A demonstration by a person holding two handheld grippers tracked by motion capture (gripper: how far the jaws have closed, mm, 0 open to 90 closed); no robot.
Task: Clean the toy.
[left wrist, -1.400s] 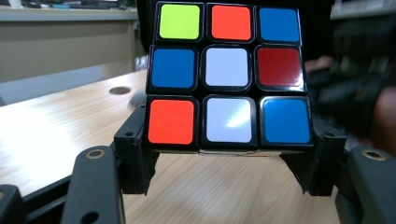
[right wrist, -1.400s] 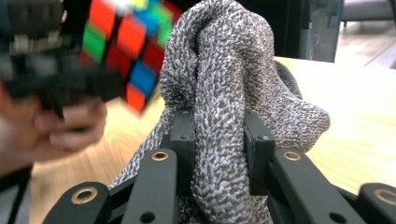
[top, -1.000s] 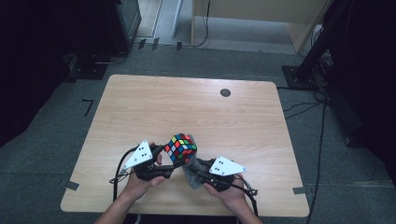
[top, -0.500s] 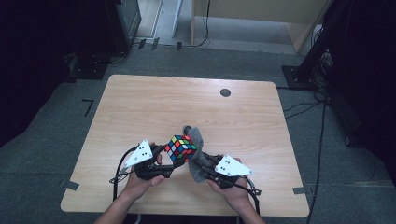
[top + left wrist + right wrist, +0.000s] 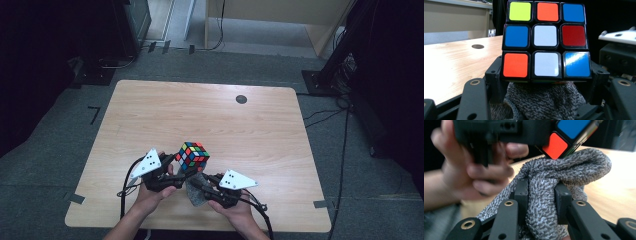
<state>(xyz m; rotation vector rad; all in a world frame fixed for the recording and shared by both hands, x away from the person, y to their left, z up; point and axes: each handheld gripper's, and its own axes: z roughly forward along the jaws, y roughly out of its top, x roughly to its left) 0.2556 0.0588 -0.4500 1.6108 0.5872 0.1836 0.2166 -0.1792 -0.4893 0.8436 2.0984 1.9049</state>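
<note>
We see the left tool pinching a scrambled puzzle cube between its two black jaws, holding it lifted above the near part of the wooden bench, roughly at the middle of its width. In the left gripper view the cube stands square to the camera, its facing side showing yellow, orange and blue across the top row, blue, white and red in the middle, and orange, white and blue along the bottom, with the jaws clamped against its lower left and right edges. The right tool is pressed together on a grey knitted cloth, which sits just below the cube and between the two hands. In the right gripper view the jaws squeeze a thick fold of the cloth, and the bunched top of that fold touches the underside of the cube at an orange tile on its lower corner. In the left gripper view the same cloth lies directly under the cube's bottom edge. A dark round mark sits on the far part of the bench, well apart from the tools.
</note>
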